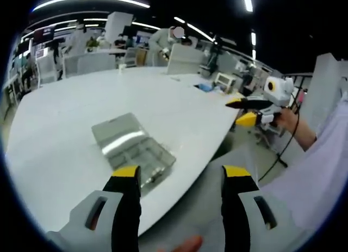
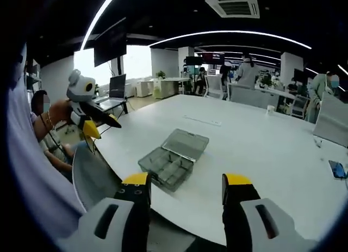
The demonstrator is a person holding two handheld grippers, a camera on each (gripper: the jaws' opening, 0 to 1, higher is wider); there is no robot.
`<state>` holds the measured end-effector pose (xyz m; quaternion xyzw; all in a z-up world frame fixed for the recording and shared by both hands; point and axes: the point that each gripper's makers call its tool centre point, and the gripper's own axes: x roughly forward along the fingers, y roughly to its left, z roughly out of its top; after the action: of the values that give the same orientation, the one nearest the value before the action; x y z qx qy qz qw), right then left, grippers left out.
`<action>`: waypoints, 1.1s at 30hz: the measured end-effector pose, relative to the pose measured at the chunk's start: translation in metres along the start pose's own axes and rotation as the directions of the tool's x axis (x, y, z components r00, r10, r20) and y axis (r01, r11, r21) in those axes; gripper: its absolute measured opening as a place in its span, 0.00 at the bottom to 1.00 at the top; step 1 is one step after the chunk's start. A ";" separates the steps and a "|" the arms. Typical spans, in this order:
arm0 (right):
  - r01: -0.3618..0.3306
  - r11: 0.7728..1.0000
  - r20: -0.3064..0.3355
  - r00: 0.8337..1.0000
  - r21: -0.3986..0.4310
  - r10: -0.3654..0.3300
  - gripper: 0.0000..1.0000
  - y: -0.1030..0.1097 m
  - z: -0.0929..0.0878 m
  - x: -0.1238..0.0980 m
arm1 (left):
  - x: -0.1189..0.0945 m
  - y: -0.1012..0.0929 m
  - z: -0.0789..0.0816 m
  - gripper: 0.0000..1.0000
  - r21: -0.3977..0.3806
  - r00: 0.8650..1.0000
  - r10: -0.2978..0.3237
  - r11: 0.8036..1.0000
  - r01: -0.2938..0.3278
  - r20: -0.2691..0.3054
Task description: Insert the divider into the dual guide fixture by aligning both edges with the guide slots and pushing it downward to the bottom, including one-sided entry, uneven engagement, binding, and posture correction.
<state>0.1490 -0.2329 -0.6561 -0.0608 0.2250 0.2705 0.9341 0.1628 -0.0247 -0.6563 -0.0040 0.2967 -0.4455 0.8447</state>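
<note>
Clear compartment box (image 1: 134,148), contents indistinct.

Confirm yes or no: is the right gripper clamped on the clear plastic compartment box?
No. The right gripper is open and empty, short of the clear plastic compartment box lying lid-open on the white table.

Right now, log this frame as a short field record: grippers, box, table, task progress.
left gripper: open, empty, above the table's near edge
right gripper: open, empty
box: clear compartment box, lid open, near the table edge
surface: white table
divider: cannot be made out
progress: insertion not yet started
</note>
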 end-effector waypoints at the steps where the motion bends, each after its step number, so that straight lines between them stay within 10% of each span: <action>1: 0.009 1.000 -0.001 1.000 0.006 -0.009 0.49 -0.003 -0.002 -0.001 | 0.001 -0.001 0.000 0.58 0.002 1.000 -0.001 1.000 0.001 -0.002; 33: 0.243 0.946 -0.182 0.962 0.215 -0.205 0.50 -0.085 -0.084 0.023 | -0.003 0.000 -0.003 0.57 0.008 0.999 0.032 0.999 -0.032 -0.031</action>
<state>0.1790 -0.3131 -0.7421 0.0037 0.3199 0.1281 0.9387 0.1598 -0.0219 -0.6578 0.0109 0.3083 -0.4330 0.8469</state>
